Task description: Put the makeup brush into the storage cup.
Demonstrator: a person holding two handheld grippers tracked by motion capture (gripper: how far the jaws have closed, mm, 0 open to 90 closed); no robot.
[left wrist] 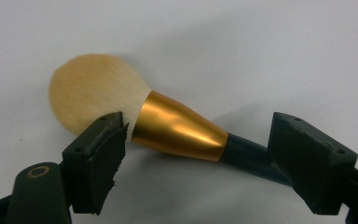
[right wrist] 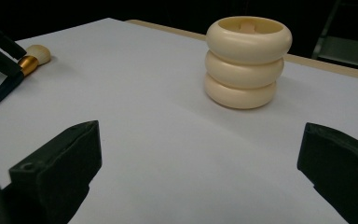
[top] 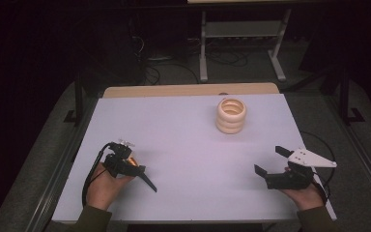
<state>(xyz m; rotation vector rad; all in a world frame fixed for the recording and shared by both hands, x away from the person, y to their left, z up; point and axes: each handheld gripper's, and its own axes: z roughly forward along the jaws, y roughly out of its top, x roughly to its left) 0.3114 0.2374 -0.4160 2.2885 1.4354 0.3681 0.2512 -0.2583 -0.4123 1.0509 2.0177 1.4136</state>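
White sheeting covers the table, with dark floor around it. Left gripper rests at the near left; its jaws stand apart on either side of a makeup brush lying on the sheet, one pad at the cream bristles, the other beside the dark handle. Right gripper sits at the near right, jaws wide apart and holding nothing. A cream ribbed holder stands upright toward the far right.
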